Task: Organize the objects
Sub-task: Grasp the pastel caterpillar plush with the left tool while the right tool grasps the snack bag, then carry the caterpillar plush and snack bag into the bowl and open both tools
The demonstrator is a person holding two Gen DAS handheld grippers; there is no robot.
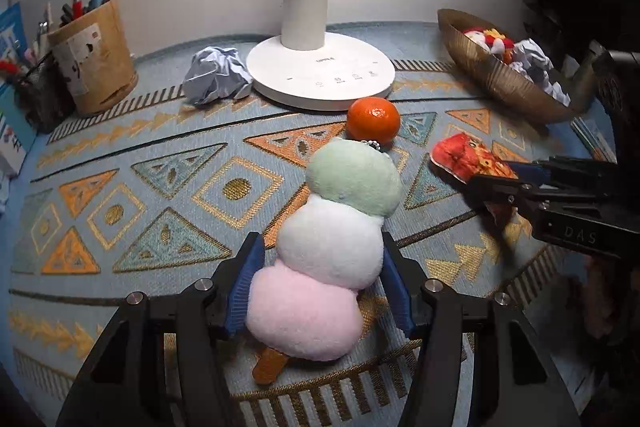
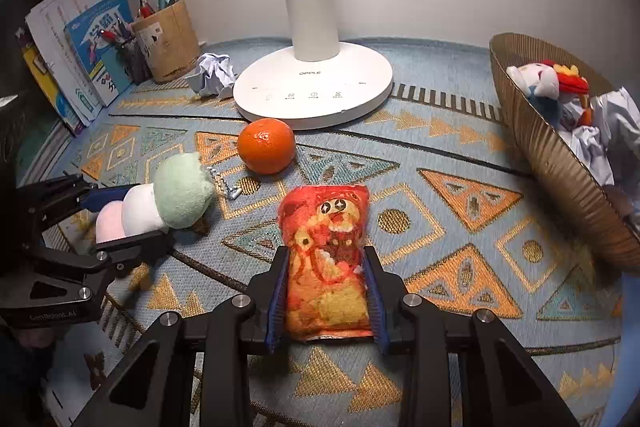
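On a woven, geometric-patterned blue mat (image 2: 460, 163), the left gripper (image 1: 320, 283) pinches a fuzzy three-ball plush dango (image 1: 332, 247) between ribbed blue pads, while the right gripper (image 2: 328, 291) clamps a crinkly red-orange snack packet (image 2: 326, 259); a glossy round tangerine (image 2: 266, 146) sits beside the smooth white lamp base (image 2: 312, 95).

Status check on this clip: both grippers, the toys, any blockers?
Left gripper shut on dango plush. Right gripper shut on red snack packet. Orange just beyond plush; bowl path open.

A white desk lamp (image 2: 312, 95) stands far back on the patterned surface (image 2: 460, 227). Left are a pen cup (image 2: 168, 39) and books (image 2: 80, 59).
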